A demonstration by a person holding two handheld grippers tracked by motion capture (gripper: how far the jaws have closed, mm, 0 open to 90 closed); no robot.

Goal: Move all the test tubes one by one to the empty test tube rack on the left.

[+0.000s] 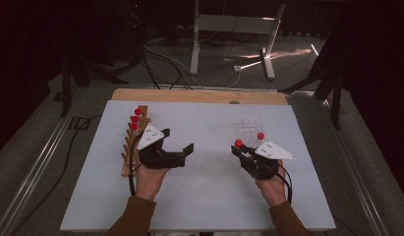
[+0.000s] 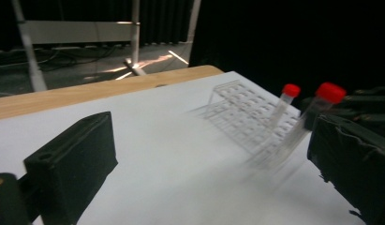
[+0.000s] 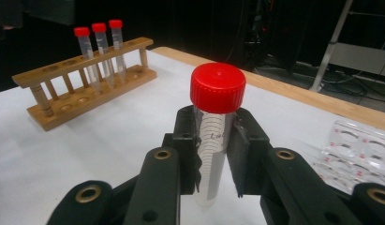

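We are working over a white sheet (image 1: pixel 199 196) lying on a wooden table (image 1: pixel 199 96), whose bare edge is showing at twelve o'clock. Beyond it, the dark room is holding a pale metal stand (image 1: pixel 229 29) and loose cables (image 1: pixel 165 64) on the grey floor.

At nine o'clock on the sheet, a wooden rack (image 1: pixel 133 142) is standing with three red-capped tubes (image 3: pixel 99 47) upright in neighbouring holes at its far end; the nearer holes are showing empty in the right gripper view. At about two o'clock, a clear plastic rack (image 1: pixel 248 129) is holding one red-capped tube (image 2: pixel 284 105), leaning slightly.

Our right gripper (image 1: pixel 244 153), at four o'clock, is clamping a capped tube (image 3: pixel 213 140): both black pads are pressing its clear wall just under the red cap, and the tube is standing nearly upright just beside the clear rack's near-left corner.

Our left gripper (image 1: pixel 182 155), at eight o'clock beside the wooden rack, is holding its jaws wide apart with nothing between them.
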